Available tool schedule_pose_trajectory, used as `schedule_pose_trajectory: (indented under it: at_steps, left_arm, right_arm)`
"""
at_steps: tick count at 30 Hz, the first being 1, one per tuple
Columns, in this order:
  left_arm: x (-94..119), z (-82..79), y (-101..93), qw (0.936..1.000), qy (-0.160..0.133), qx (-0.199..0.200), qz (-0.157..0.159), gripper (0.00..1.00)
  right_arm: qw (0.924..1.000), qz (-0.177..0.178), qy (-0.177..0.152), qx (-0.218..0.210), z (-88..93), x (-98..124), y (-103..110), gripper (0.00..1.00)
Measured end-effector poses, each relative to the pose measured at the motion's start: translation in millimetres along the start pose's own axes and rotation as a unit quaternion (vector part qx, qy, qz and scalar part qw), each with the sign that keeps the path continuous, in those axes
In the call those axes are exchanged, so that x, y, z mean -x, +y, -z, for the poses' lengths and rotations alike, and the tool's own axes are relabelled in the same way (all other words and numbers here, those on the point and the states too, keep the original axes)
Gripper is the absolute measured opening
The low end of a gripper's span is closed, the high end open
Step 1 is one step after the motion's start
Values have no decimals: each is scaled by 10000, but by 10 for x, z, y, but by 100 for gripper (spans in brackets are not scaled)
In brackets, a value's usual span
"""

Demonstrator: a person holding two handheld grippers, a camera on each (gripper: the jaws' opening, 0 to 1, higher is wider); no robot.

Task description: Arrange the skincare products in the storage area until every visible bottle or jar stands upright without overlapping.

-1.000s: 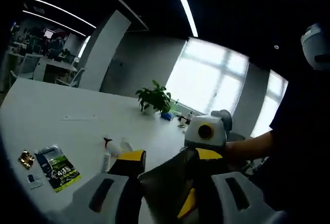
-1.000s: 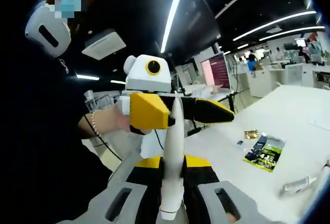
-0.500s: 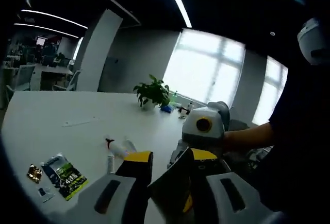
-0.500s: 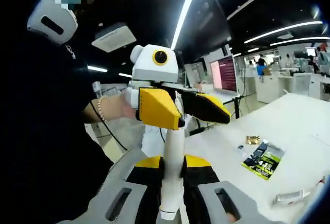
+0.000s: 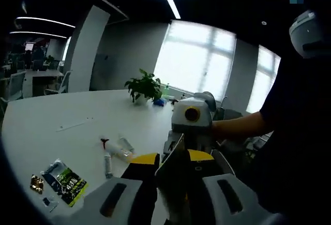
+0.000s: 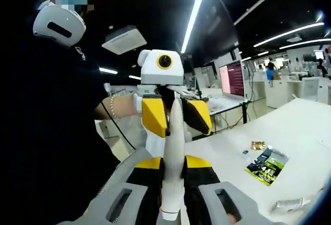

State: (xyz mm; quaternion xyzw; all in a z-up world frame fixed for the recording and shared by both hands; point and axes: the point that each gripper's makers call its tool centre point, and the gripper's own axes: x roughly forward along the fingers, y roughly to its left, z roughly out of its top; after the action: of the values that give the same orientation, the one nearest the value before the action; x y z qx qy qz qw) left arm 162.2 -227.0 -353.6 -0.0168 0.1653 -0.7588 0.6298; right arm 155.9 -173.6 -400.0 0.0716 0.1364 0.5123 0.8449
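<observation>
A white squeeze tube (image 6: 173,147) stands upright in the air, and my right gripper (image 6: 174,165) is shut on its lower part, cap end down. My left gripper (image 6: 176,116) faces it from beyond, one yellow pad on each side of the tube's upper end with a narrow gap, so it is open. In the left gripper view the tube (image 5: 173,165) looks like a dark flat sheet between my left gripper (image 5: 173,160) pads, with the right gripper (image 5: 178,145) just behind. A small spray bottle (image 5: 116,147) and a thin tube (image 5: 107,163) lie flat on the white table (image 5: 51,126).
A green sachet (image 5: 67,181) and a small gold item (image 5: 36,183) lie near the table's edge. The sachet (image 6: 266,165) and another lying tube (image 6: 287,204) are at the right. A potted plant (image 5: 144,88) stands far back. The person's forearm (image 5: 238,126) reaches in from the right.
My left gripper has turned so its pads stand on either side of the tube's top, and they have drawn closer together. The right gripper keeps its hold.
</observation>
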Motion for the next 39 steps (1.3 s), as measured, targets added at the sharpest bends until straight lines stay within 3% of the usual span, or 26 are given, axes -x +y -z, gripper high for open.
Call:
schedule_pose_trajectory:
  at_steps: [6,9,10,13,21,26,32,35,39]
  left_arm:
    - [-49,17,4,9997,78,-82,-225,21]
    - [-72,60,-35,9993,230,-243,-183,10]
    - [-70,84,81,9970,322,-465,-529,9]
    - [-117,120,-12,9977,333,-451,-378,9]
    - [-141,180,-32,9965,535,-616,-183,7]
    - [-169,133,-58,9937,706,-871,31,7]
    - [-218,49,-52,9866,949,-1292,295,6]
    - [-263,82,-39,9789,1210,-1580,462,7]
    - [-292,150,58,9743,1391,-1708,481,8]
  right_arm:
    - [9999,71,74,-19,25,10,-45,8]
    - [9996,175,-63,-232,-16,-28,-94,13]
    - [9997,206,159,-23,44,12,-122,13]
    - [9992,297,260,43,89,7,-142,13]
    - [9991,301,302,68,144,19,-105,13]
    - [9987,337,331,177,113,30,-114,13]
    - [9971,478,405,439,54,44,-194,11]
    - [9958,511,476,597,66,40,-260,8]
    - [9924,601,619,879,138,19,-377,6]
